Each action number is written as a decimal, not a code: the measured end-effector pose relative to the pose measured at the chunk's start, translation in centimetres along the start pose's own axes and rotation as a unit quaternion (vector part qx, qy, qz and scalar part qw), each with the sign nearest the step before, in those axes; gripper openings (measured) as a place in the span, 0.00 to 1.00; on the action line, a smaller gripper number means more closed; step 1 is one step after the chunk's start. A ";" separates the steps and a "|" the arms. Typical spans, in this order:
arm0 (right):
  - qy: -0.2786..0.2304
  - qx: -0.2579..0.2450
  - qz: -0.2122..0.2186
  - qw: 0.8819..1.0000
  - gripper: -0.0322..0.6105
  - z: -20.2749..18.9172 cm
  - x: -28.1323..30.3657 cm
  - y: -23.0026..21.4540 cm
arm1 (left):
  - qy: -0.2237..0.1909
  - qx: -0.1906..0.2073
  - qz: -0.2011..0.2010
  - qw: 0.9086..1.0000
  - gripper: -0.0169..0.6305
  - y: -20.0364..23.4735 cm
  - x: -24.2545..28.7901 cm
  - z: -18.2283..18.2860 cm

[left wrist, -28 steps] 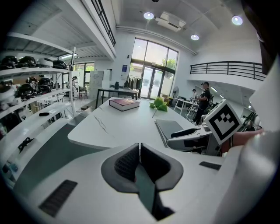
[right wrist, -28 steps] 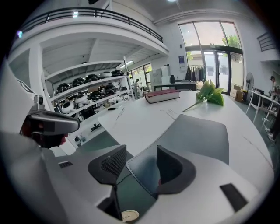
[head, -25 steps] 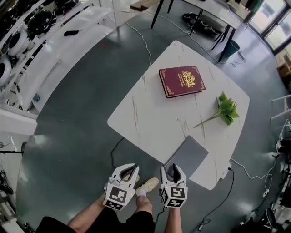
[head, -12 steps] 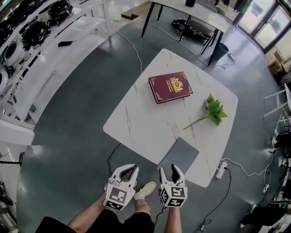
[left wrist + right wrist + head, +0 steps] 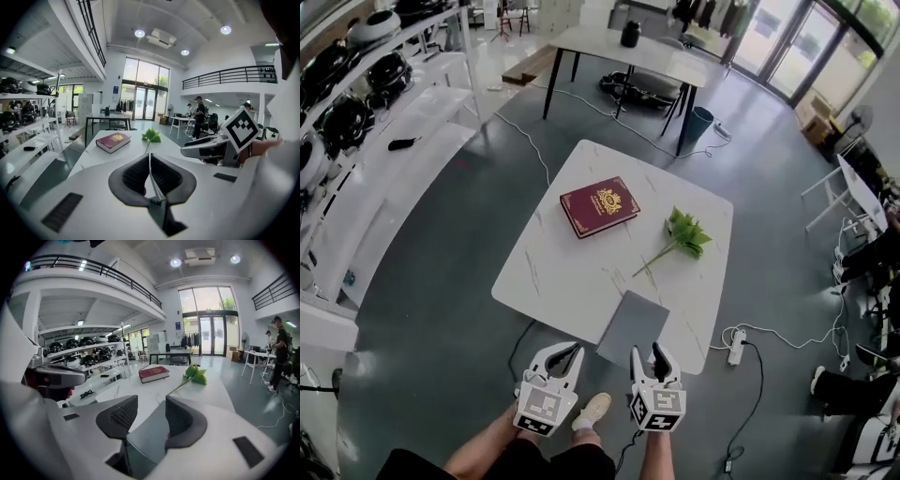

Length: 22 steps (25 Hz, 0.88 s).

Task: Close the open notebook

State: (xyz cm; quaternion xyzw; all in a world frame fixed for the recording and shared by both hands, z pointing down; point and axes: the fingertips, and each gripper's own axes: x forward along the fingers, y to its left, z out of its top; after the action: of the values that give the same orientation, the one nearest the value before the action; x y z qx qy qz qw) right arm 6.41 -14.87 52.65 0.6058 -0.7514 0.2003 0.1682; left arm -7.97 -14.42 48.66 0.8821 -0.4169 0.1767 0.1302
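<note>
Since a second ago the head view has pulled back, so the white desk (image 5: 572, 272) shows smaller, with more of the room round it. Toward its far side lies the red notebook (image 5: 599, 207), apparently closed, though its page edge is too small to read. A grey sheet (image 5: 633, 328) lies at the near edge, and a green sprig (image 5: 682, 233) lies right of the notebook. Both grippers hang short of the desk's near edge, well apart from the notebook. The left gripper (image 5: 572, 351) has its jaws together and empty. The right gripper (image 5: 646, 352) has its jaws apart with nothing between them; they have just been closing slightly.
</note>
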 end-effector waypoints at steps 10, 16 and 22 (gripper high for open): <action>-0.083 0.012 -0.082 0.993 0.29 5.5 -10.9 -2.9 | -0.058 0.055 -0.051 0.995 0.07 -5.8 -3.2 7.9; -0.120 0.023 -0.129 0.984 0.24 6.0 -16.7 -3.5 | -0.084 0.089 -0.089 0.989 0.07 -9.5 -5.2 10.5; -0.144 0.029 -0.168 0.975 0.18 5.5 -21.5 -2.9 | -0.100 0.111 -0.115 0.982 0.07 -11.9 -7.5 11.7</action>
State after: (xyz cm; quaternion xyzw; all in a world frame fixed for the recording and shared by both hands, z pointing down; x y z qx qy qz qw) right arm 13.70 -0.11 37.54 0.7506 -0.6489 0.1020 0.0719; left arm -0.75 -6.32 34.01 0.9462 -0.3016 0.1169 0.0091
